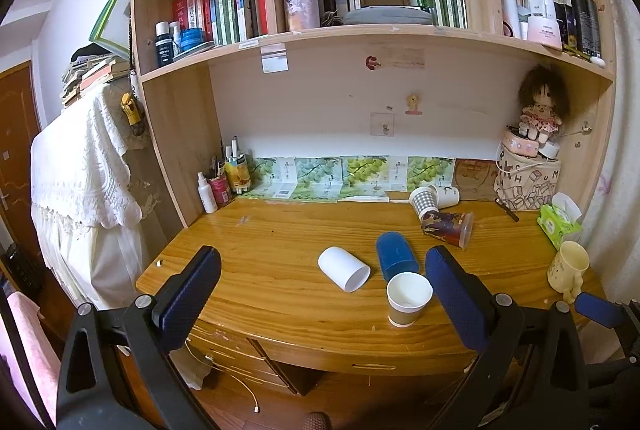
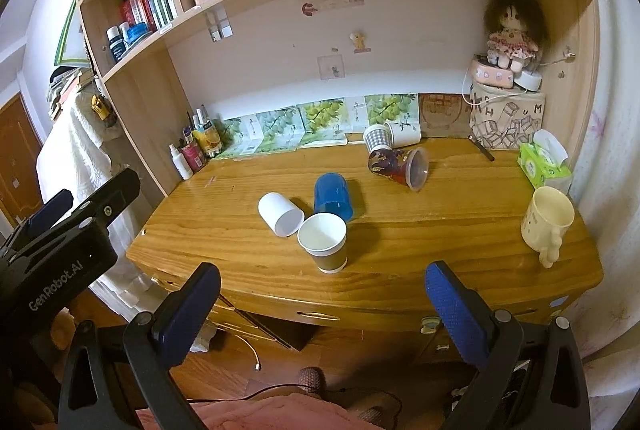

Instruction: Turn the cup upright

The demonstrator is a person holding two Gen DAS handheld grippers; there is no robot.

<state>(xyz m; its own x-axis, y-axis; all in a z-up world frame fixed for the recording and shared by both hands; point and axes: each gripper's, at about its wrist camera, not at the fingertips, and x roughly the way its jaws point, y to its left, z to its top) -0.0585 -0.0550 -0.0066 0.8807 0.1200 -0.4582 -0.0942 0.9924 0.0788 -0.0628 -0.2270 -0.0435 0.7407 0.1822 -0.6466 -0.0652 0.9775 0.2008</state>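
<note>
Both tools, left tool [image 1: 322, 274] and right tool [image 2: 322, 290], are wide open and hold nothing. A paper cup [image 2: 323, 242] stands up on the worktop [image 2: 440, 230]. A white cup [image 2: 280, 213] and a blue cup [image 2: 332, 195] lie beside it.

Wooden desk [image 2: 400, 230] with scattered cups [image 2: 322, 242]

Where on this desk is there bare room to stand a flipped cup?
Bare wood on the desk left of the white cup, and between the brown paper cup and cream mug. Crowded: the blue cup cluster and the tipped cups at the back.
</note>
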